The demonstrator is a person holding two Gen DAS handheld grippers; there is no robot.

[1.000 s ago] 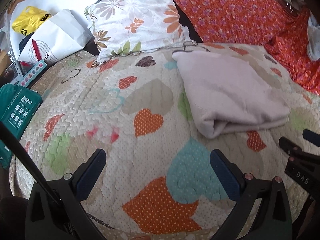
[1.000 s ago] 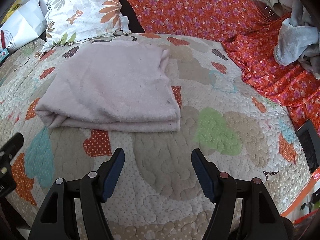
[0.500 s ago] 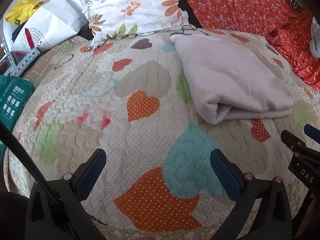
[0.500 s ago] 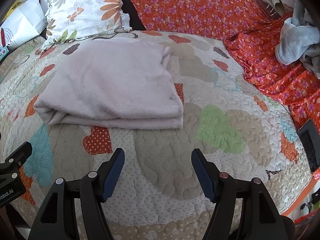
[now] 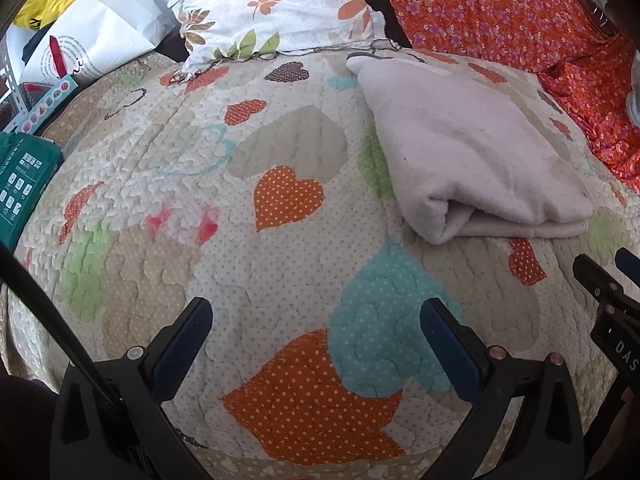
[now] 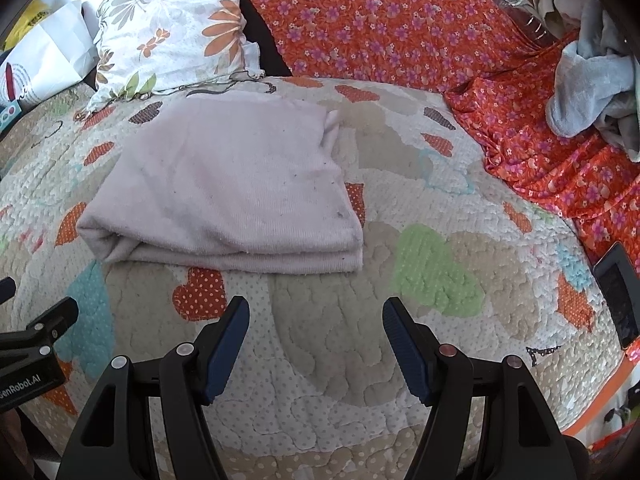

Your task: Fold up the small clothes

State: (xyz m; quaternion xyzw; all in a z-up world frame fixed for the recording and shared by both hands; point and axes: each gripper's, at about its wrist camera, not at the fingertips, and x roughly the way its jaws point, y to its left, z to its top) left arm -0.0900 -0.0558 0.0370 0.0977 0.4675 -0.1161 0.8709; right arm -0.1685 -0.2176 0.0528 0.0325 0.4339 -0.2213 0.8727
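A folded pale pink garment (image 5: pixel 472 152) lies flat on the heart-patterned quilt (image 5: pixel 280 240), right of centre in the left wrist view. In the right wrist view the garment (image 6: pixel 232 192) lies just ahead and left of the jaws. My left gripper (image 5: pixel 316 324) is open and empty above the quilt, well to the left of the garment. My right gripper (image 6: pixel 316 324) is open and empty, a short way in front of the garment's folded edge. Part of the right gripper (image 5: pixel 608 300) shows at the right edge of the left wrist view.
A floral pillow (image 6: pixel 176 36) and an orange flowered cloth (image 6: pixel 400 28) lie behind the garment. A heap of grey-blue clothes (image 6: pixel 592 88) sits far right. A dark phone (image 6: pixel 618 292) lies at the quilt's right edge. White bags (image 5: pixel 92 40) and a green box (image 5: pixel 20 184) are left.
Both grippers have drawn back and up a little from the folded garment, which lies still. Both stay open.
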